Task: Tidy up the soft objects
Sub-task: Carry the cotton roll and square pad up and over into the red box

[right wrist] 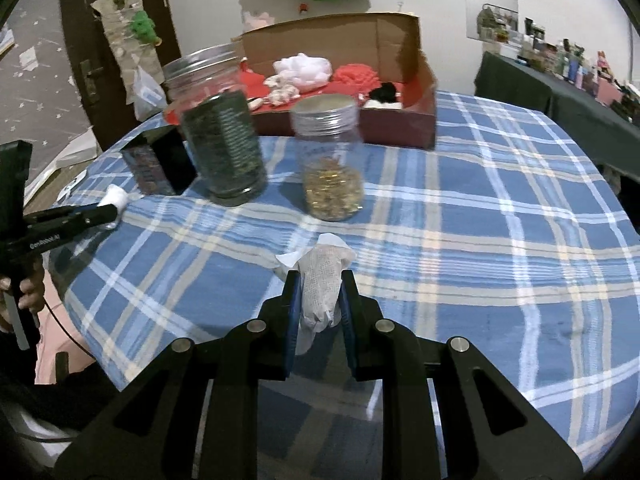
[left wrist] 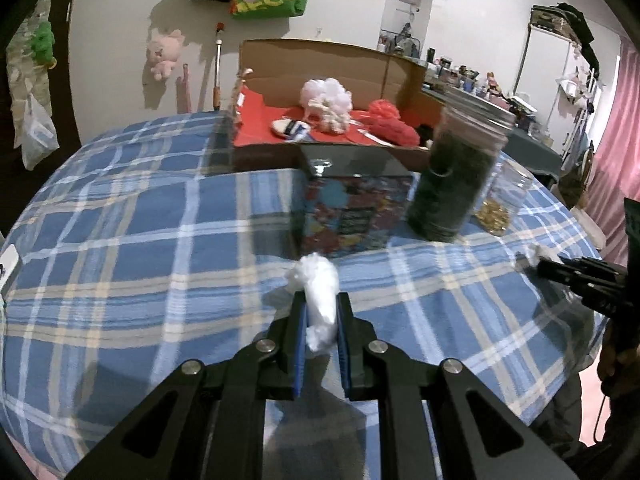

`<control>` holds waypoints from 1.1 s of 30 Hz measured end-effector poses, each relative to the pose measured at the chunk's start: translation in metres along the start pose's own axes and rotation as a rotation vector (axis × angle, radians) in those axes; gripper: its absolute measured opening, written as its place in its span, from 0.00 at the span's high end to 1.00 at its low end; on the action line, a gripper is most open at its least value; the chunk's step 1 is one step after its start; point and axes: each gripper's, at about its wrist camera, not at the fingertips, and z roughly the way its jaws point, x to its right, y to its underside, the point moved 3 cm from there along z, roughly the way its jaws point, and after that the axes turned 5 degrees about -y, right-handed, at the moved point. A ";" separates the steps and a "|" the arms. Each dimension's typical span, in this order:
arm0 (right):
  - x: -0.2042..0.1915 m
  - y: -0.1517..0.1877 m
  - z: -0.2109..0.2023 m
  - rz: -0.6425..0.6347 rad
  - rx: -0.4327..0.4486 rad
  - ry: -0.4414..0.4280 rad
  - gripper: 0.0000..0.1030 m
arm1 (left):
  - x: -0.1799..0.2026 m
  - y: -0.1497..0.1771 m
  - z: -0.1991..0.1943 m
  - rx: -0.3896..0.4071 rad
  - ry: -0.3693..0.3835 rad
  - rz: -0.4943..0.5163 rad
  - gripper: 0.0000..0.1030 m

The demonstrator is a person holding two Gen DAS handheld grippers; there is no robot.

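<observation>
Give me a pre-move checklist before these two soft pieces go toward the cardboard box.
1. Left tool shut on the white plastic wad: ok.
2. Right tool shut on the white gauze-like cloth: ok.
3. Cardboard box open, with red floor free for more items: ok.
4. Straight path for the left tool: not ok, the colourful tin and the dark-filled jar stand in front of the box.
5. Straight path for the right tool: not ok, the gold-filled jar stands between it and the box.
6. Grip security in transit: cannot tell.
</observation>
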 end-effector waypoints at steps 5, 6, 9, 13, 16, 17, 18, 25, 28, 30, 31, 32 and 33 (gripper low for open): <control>0.011 -0.006 -0.001 0.009 0.000 0.022 0.82 | -0.013 -0.008 0.003 -0.002 -0.018 0.014 0.86; 0.013 -0.008 -0.001 0.010 -0.001 0.025 0.82 | -0.015 -0.010 0.004 -0.002 -0.023 0.022 0.86; 0.018 -0.013 0.002 0.008 -0.006 0.037 0.82 | -0.020 -0.016 0.008 -0.006 -0.029 0.054 0.86; 0.027 -0.025 0.007 -0.008 -0.015 0.054 0.83 | -0.025 -0.024 0.016 -0.012 -0.029 0.091 0.86; 0.033 -0.034 0.010 -0.021 -0.022 0.062 0.83 | -0.030 -0.033 0.023 -0.015 -0.026 0.124 0.86; 0.035 -0.037 0.011 -0.027 -0.023 0.060 0.83 | -0.032 -0.037 0.026 -0.016 -0.019 0.133 0.86; 0.037 -0.040 0.013 -0.033 -0.024 0.062 0.83 | -0.033 -0.041 0.028 -0.015 -0.013 0.144 0.86; 0.054 -0.063 0.026 -0.063 -0.049 0.056 0.83 | -0.040 -0.058 0.047 -0.031 0.023 0.206 0.86; 0.059 -0.070 0.031 -0.064 -0.053 0.032 0.83 | -0.042 -0.065 0.055 -0.044 0.048 0.227 0.86; 0.062 -0.076 0.034 -0.063 -0.052 -0.002 0.83 | -0.041 -0.069 0.059 -0.052 0.071 0.240 0.86; 0.064 -0.078 0.036 -0.060 -0.054 -0.021 0.83 | -0.042 -0.072 0.061 -0.057 0.087 0.243 0.86; 0.066 -0.082 0.039 -0.059 -0.060 -0.047 0.83 | -0.041 -0.073 0.062 -0.059 0.095 0.244 0.86; 0.067 -0.084 0.040 -0.061 -0.061 -0.058 0.83 | -0.041 -0.076 0.064 -0.063 0.108 0.246 0.86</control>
